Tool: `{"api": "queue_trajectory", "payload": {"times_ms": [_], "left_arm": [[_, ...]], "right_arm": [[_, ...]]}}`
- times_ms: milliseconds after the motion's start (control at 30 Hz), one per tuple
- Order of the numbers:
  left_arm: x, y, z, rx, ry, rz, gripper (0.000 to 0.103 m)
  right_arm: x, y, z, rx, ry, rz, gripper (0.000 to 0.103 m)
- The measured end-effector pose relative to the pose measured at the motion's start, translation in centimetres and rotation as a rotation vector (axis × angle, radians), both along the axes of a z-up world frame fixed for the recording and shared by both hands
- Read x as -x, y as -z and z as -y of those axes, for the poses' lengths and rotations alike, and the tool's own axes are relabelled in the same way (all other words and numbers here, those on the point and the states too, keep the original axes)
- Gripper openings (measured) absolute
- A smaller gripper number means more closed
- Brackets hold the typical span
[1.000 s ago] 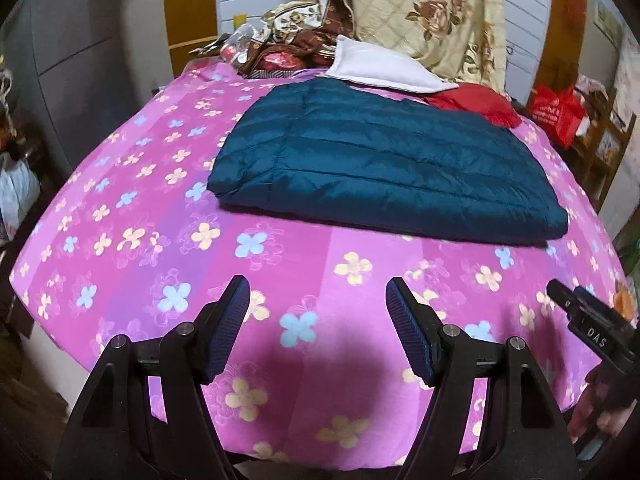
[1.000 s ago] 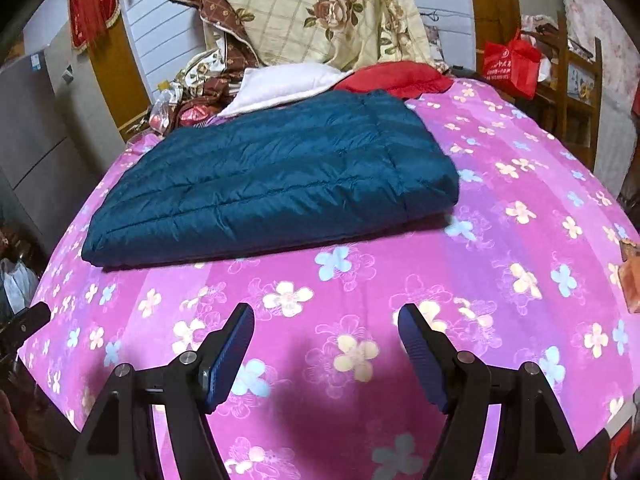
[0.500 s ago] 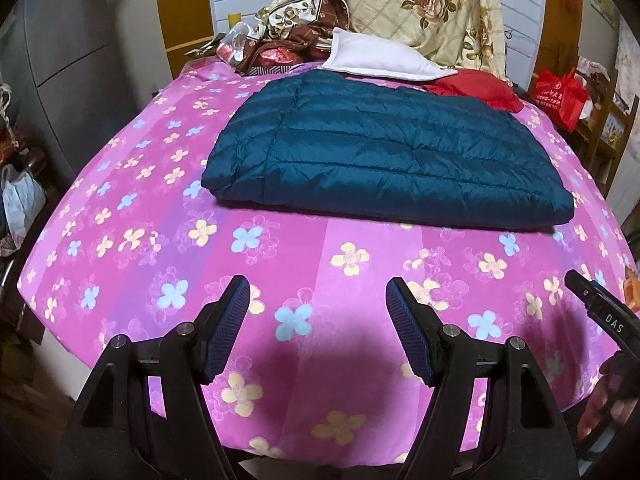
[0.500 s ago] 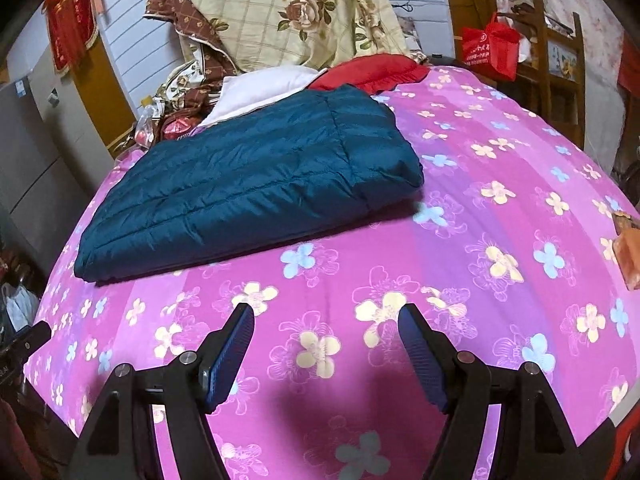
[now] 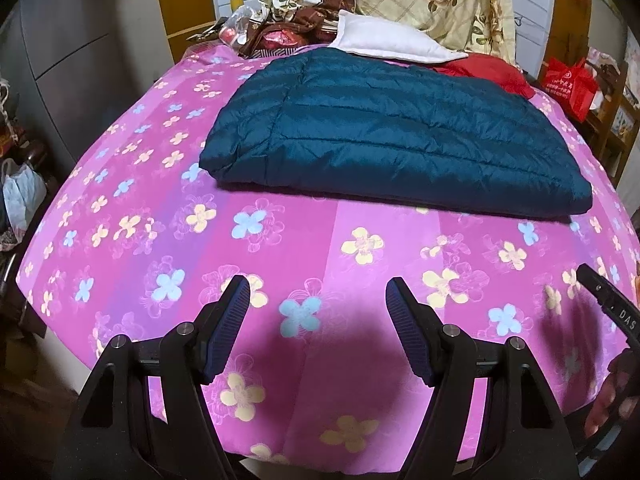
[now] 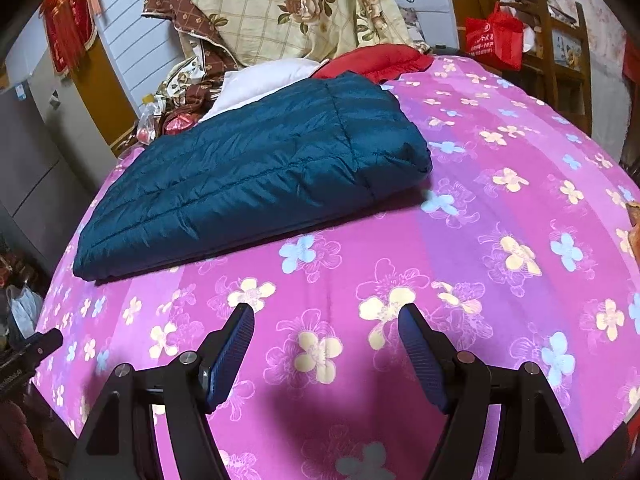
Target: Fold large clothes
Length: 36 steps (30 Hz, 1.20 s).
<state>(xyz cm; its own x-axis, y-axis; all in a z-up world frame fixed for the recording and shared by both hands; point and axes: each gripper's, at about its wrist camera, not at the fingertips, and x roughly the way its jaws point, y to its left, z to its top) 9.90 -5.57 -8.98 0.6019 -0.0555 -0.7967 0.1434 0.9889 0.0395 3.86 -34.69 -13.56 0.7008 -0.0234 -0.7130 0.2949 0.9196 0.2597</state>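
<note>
A pink flower-printed bedsheet (image 5: 320,248) carries the folded teal quilted down jacket (image 5: 384,136) mid-bed; behind it lie a white pillow (image 5: 384,40) and red cloth (image 6: 372,62). The left gripper (image 5: 318,304) and right gripper (image 6: 326,326) hover spread, empty, nothing between them and the jacket

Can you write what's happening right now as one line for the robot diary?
left gripper: open, empty | right gripper: open, empty | dark teal quilted puffer jacket: folded on pink flowered bedsheet

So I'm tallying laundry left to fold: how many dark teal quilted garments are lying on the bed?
1. The teal quilted jacket lies flat, already folded, mid-bed on the pink floral sheet, its far edge by the white pillow. Others could be hidden in the pile beyond.
</note>
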Motion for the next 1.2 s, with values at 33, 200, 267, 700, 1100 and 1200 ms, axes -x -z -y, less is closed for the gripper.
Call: {"api": "queue_trajectory", "payload": {"times_ms": [33, 200, 267, 700, 1100, 1200], "left_arm": [[-0.1, 0.1, 0.1, -0.007, 0.003, -0.001, 0.071], [-0.8, 0.5, 0.1, -0.019, 0.016, -0.005, 0.071], [-1.7, 0.4, -0.5, 0.012, 0.026, -0.03, 0.071], [-16.8, 0.3, -9.8, 0.368, -0.058, -0.062, 0.071], [-25.1, 2.0, -10.9, 0.626, 0.082, -0.068, 0.082], [-27.1, 2.3, -10.7, 0.629, 0.116, -0.072, 0.084]], "right_arm": [[-0.1, 0.1, 0.1, -0.009, -0.003, 0.002, 0.072], [-0.6, -0.1, 0.8, -0.036, -0.018, 0.017, 0.072], [-1.1, -0.8, 1.6, -0.037, -0.018, 0.028, 0.072], [-10.9, -1.4, 13.1, -0.217, 0.062, -0.021, 0.072], [-17.1, 1.9, 17.0, -0.463, 0.016, 0.036, 0.082], [-19.1, 2.1, 17.0, -0.465, -0.032, 0.006, 0.085]]}}
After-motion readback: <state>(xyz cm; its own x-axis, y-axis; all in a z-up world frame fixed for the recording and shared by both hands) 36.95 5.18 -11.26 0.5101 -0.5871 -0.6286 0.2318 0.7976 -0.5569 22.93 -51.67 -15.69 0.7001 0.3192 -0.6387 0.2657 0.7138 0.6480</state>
